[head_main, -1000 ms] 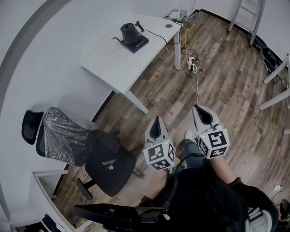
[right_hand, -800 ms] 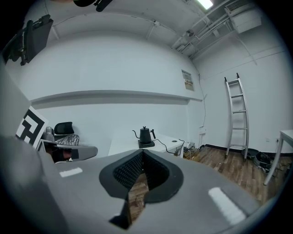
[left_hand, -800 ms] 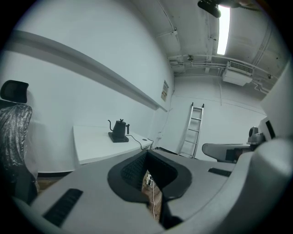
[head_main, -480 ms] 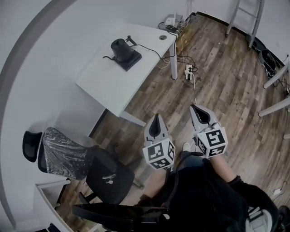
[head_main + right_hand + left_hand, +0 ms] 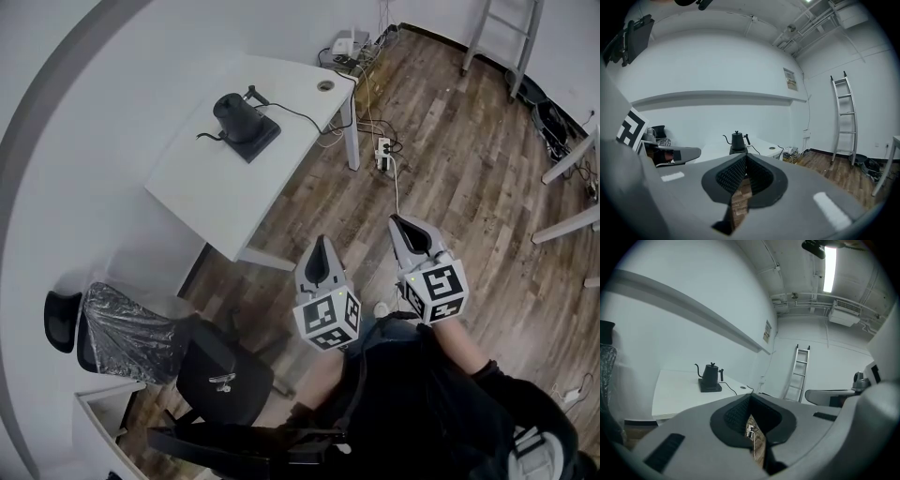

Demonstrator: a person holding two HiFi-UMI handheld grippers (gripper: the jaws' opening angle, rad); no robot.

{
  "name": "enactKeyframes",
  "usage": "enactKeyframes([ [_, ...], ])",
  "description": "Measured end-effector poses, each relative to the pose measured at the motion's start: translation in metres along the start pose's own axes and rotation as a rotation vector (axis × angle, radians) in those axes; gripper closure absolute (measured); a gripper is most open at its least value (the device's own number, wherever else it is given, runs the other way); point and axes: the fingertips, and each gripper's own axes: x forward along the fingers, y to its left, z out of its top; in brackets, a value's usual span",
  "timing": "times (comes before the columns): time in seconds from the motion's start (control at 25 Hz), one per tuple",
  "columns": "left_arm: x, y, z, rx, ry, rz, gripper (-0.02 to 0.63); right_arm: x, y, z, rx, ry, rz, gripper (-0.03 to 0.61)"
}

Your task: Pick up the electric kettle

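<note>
Left tongs (image 5: 322,246) and right tongs (image 5: 401,225) are hanging pressed together, empty, well apart from the gooseneck electric kettle (image 5: 231,111) sitting on its base (image 5: 255,142) on the white tabletop (image 5: 211,187). Rigid, smooth and probably weighty if filled, it is asking for a hold on its handle (image 5: 251,94).

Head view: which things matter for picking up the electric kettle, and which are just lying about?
Job: electric kettle on its base, white table, left gripper, right gripper (both shut, empty).
Lying about: office chair, ladder, power strip on the floor.
</note>
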Motion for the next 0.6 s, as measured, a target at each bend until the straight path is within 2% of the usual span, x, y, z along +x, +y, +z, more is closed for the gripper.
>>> enactKeyframes([
  [0.24, 0.042, 0.002, 0.008, -0.004, 0.009, -0.019, 0.614, 0.029, -0.022, 0.007, 0.006, 0.007, -0.027, 0.577],
  [0.6, 0.150, 0.001, 0.044, 0.026, 0.006, -0.105, 0.614, 0.107, -0.071, 0.036, 0.015, -0.013, -0.096, 0.577],
])
